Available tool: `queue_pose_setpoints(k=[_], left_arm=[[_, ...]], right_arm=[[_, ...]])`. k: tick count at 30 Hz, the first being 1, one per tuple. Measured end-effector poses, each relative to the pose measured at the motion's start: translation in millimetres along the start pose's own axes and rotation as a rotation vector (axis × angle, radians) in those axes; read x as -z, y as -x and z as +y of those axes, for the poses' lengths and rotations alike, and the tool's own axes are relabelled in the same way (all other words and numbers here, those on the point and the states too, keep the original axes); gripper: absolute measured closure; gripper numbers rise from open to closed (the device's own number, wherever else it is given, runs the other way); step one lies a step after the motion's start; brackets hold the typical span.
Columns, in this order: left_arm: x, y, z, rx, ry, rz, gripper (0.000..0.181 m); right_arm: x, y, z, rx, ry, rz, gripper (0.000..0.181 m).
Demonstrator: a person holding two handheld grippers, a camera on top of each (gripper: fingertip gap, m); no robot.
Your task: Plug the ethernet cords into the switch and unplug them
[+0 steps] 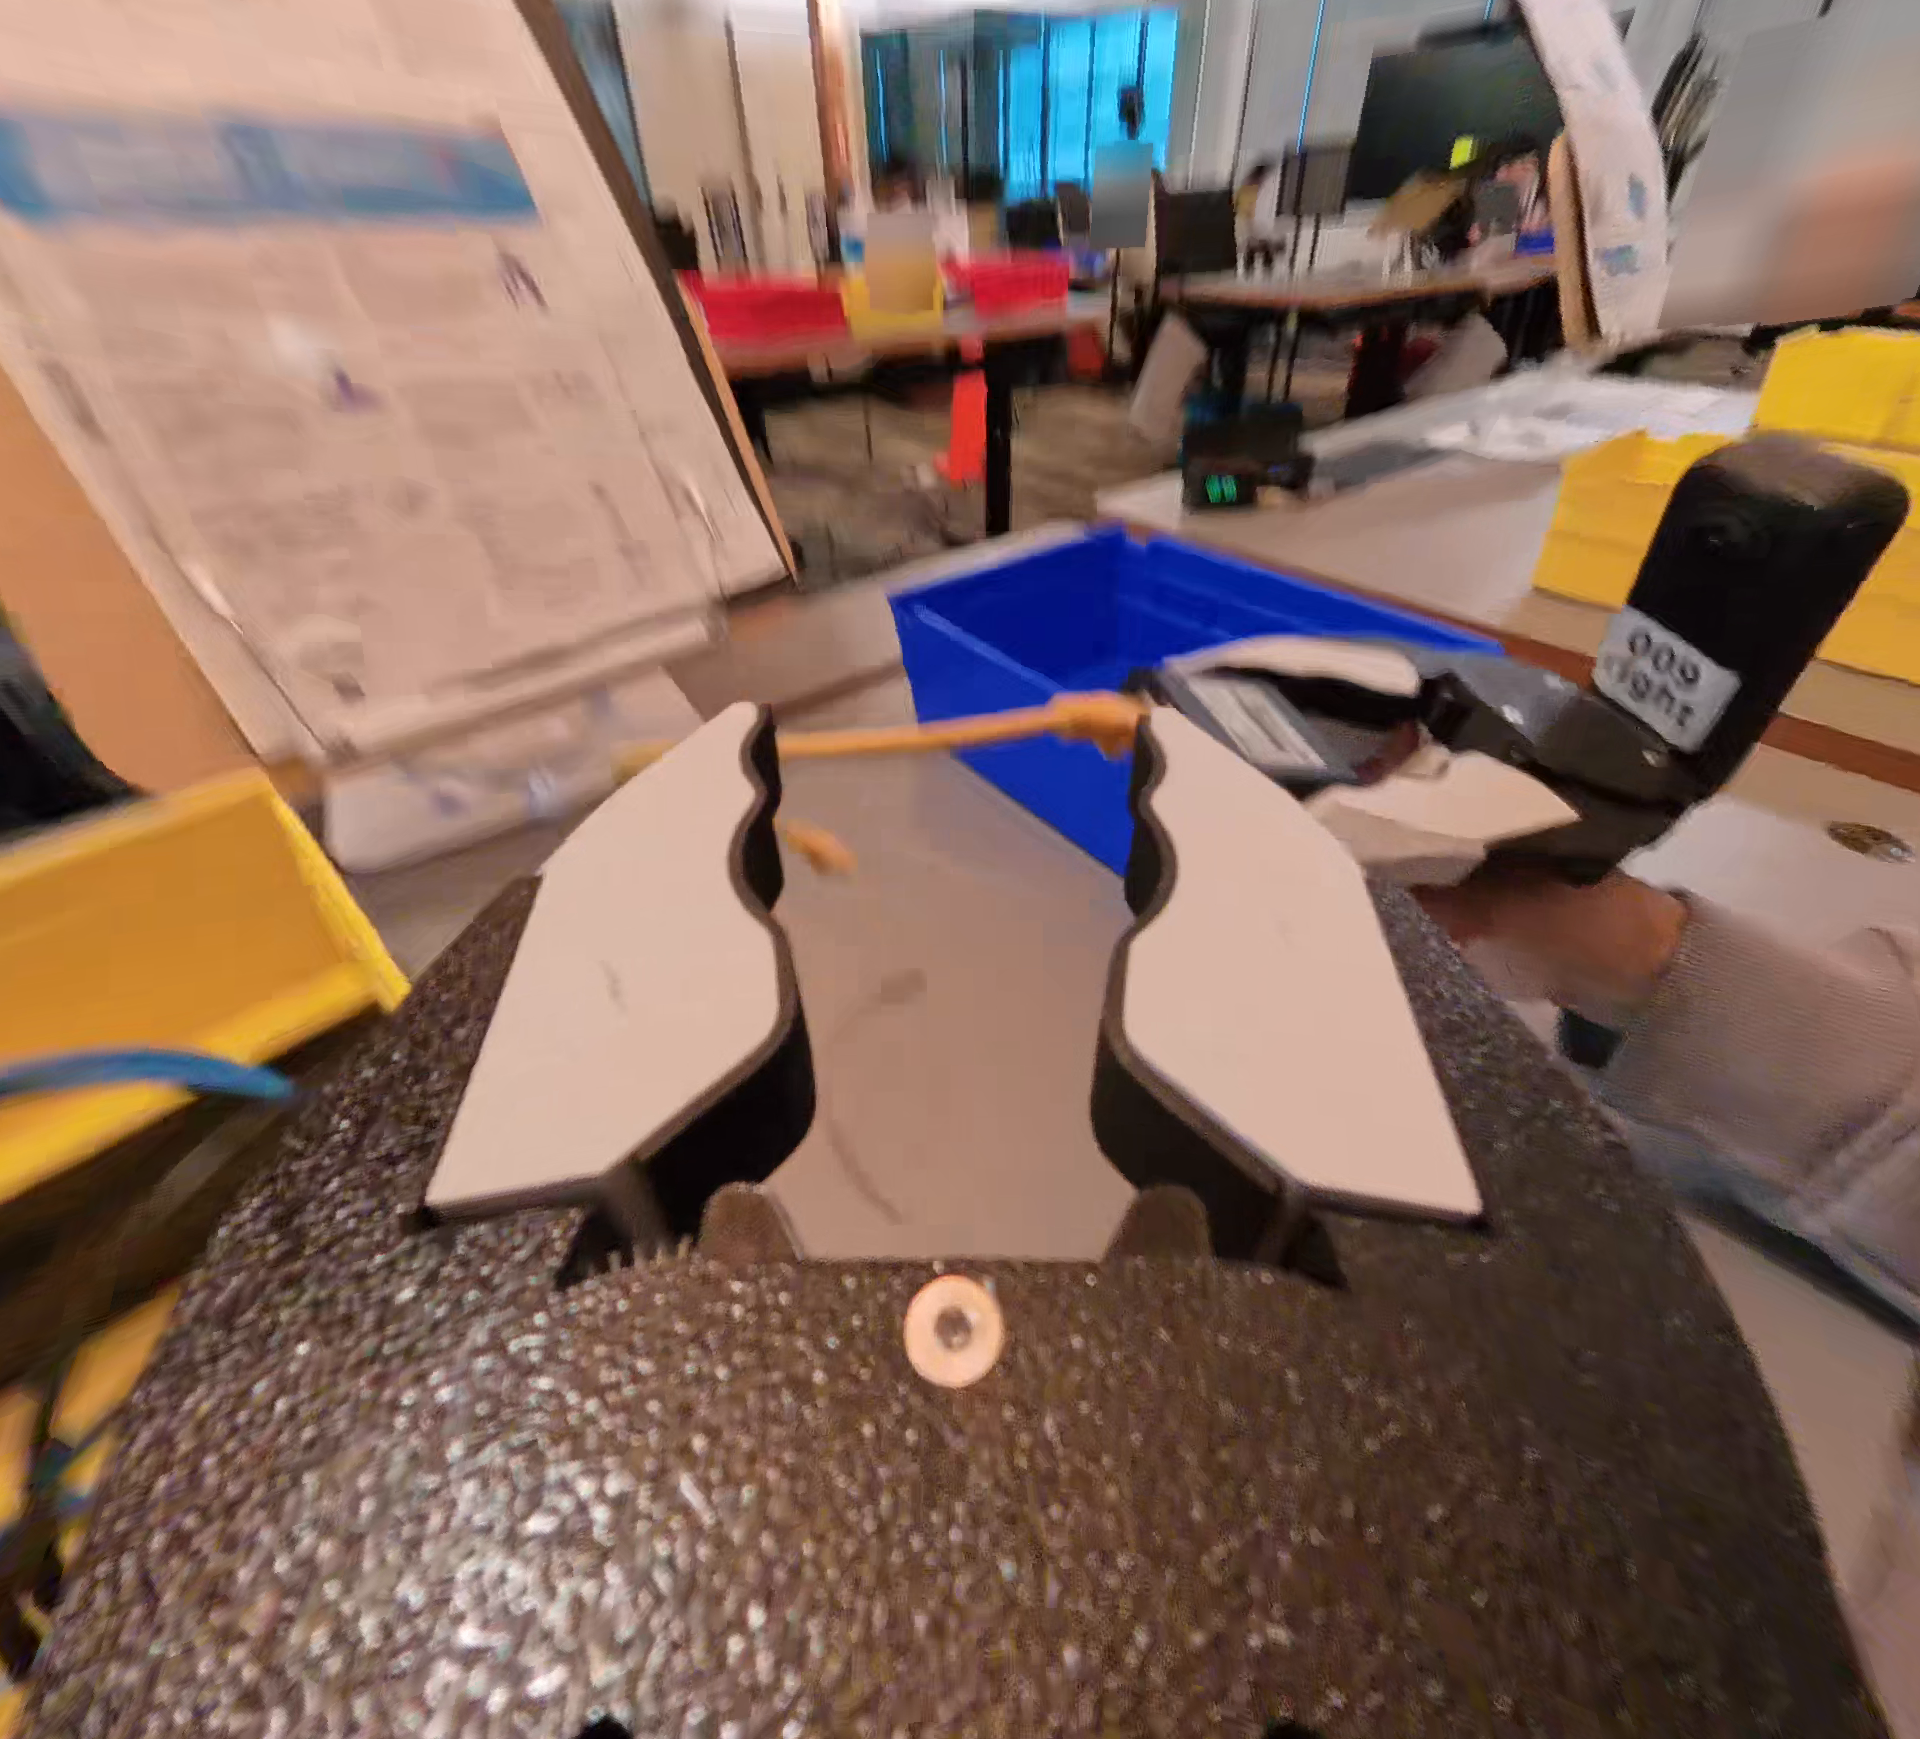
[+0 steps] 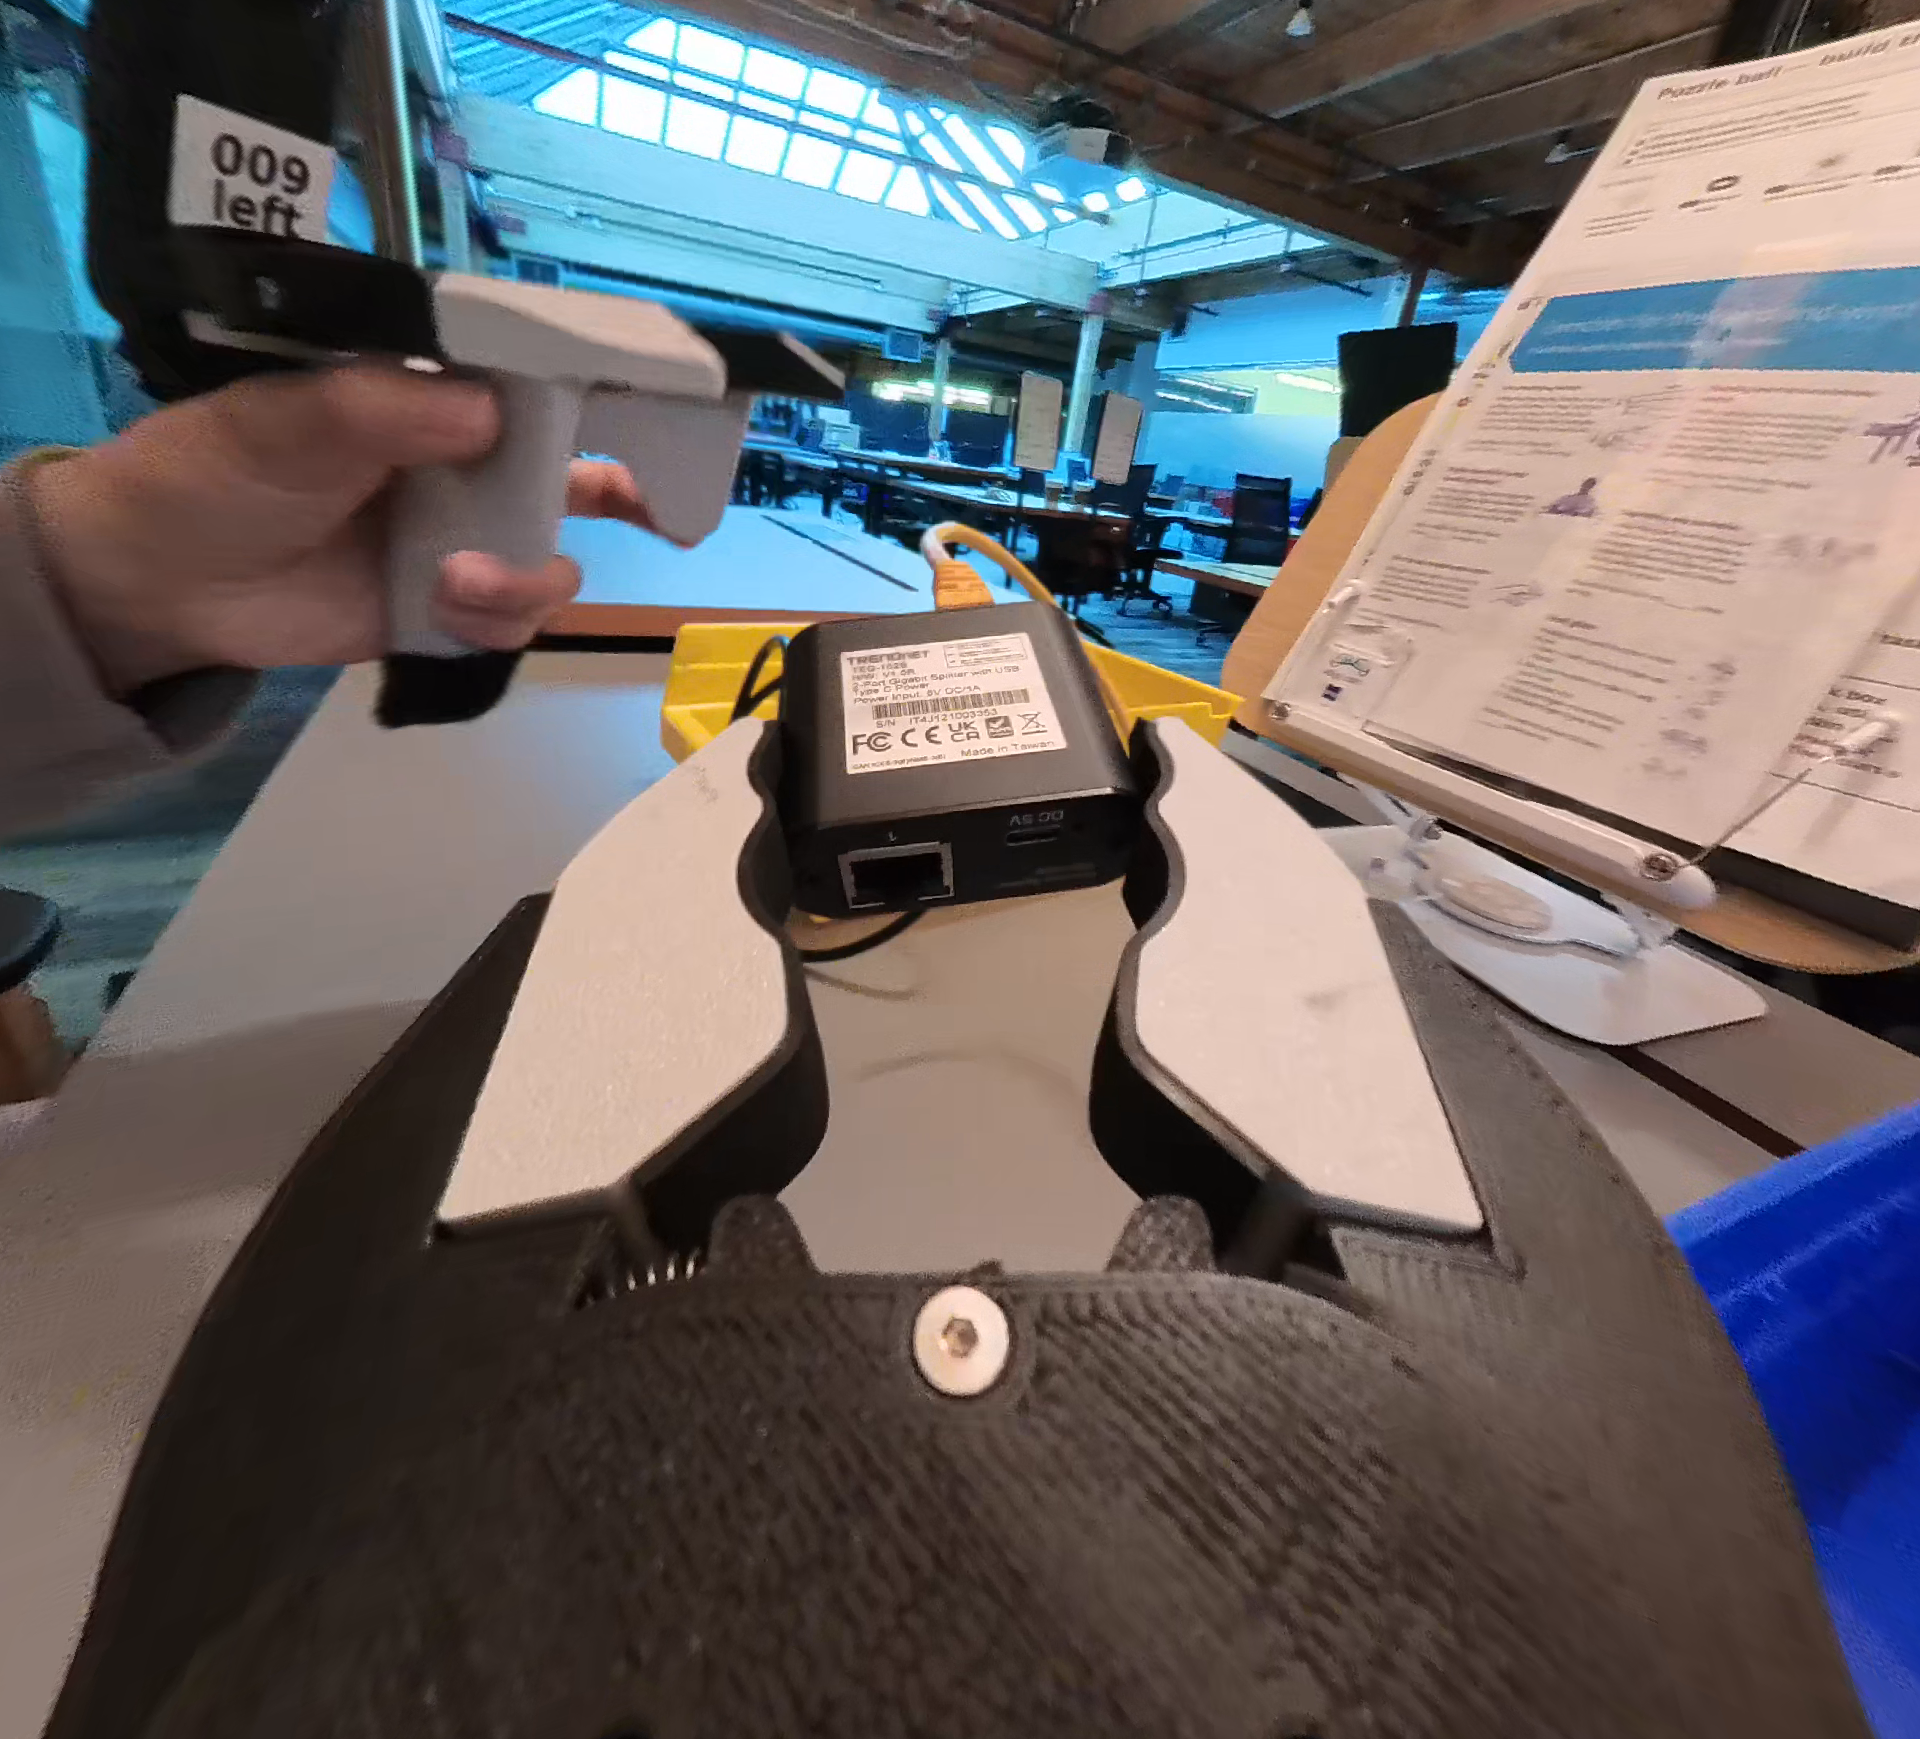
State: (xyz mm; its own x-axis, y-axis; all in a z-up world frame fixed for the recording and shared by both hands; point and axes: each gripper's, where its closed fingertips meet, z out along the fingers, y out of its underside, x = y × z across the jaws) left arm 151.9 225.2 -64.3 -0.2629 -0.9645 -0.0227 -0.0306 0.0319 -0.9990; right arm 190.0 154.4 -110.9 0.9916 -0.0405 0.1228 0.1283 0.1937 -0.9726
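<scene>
My right gripper (image 2: 951, 754) is shut on the black switch (image 2: 935, 702), held label side up above the table. An orange ethernet cord (image 2: 961, 583) is plugged into its far side. The port (image 2: 896, 874) on its near face is empty. My left gripper (image 1: 951, 754) is open and empty. In the left wrist view the orange cord (image 1: 914, 739) runs across just beyond its fingertips to the switch (image 1: 1247, 718) in the right gripper (image 1: 1273, 728). A loose orange plug (image 1: 821, 848) shows lower, between my left fingers. The left gripper also shows in the right wrist view (image 2: 717, 422), up left of the switch.
A blue bin (image 1: 1039, 640) stands behind the cord, also in the right wrist view (image 2: 1818, 1377). Yellow bins sit at left (image 1: 156, 920) and far right (image 1: 1621, 526); one lies behind the switch (image 2: 1174, 692). A tilted instruction board (image 2: 1662, 526) stands on the table edge.
</scene>
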Motion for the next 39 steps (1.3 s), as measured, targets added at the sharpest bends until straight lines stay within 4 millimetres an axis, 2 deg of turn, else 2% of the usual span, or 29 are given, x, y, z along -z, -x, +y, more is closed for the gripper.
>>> queue_pose_setpoints(k=[3, 5, 8, 9, 16, 21, 25, 29, 33, 36, 39], left_arm=[[-15, -31, 41, 0.21, 0.194, 0.163, 0.116], [-24, -51, 53, 0.411, 0.246, 0.32, 0.124], [-31, -72, 56, 0.671, 0.29, 0.544, 0.138], [-32, -76, 56, 0.723, 0.3, 0.595, 0.148], [-36, -80, 62, 0.964, 0.319, 0.715, 0.157], [-37, -81, 63, 0.941, 0.357, 0.699, 0.157], [-36, -80, 64, 0.87, 0.411, 0.683, 0.158], [-35, -78, 58, 0.882, 0.42, 0.686, 0.158], [-38, -75, 61, 0.885, 0.41, 0.645, 0.158], [-38, -76, 60, 0.901, 0.396, 0.656, 0.158], [-37, -77, 57, 0.924, 0.391, 0.679, 0.158]], right_arm=[[-1, 3, -2, 0.028, -0.031, 0.007, 0.118], [-4, 9, -1, 0.046, -0.04, -0.002, 0.118], [-8, 18, 4, 0.101, -0.013, -0.015, 0.118], [-9, 22, 5, 0.113, -0.001, -0.029, 0.118], [-6, 24, 8, 0.118, -0.023, -0.052, 0.119], [-4, 23, 5, 0.059, -0.047, -0.071, 0.12], [-5, 25, 8, 0.089, -0.008, -0.078, 0.12], [-7, 27, 14, 0.147, 0.042, -0.065, 0.118], [-7, 22, 5, 0.138, -0.005, -0.023, 0.122], [-5, 23, 4, 0.118, -0.001, -0.054, 0.123], [-2, 22, 1, 0.115, -0.02, -0.05, 0.118]])
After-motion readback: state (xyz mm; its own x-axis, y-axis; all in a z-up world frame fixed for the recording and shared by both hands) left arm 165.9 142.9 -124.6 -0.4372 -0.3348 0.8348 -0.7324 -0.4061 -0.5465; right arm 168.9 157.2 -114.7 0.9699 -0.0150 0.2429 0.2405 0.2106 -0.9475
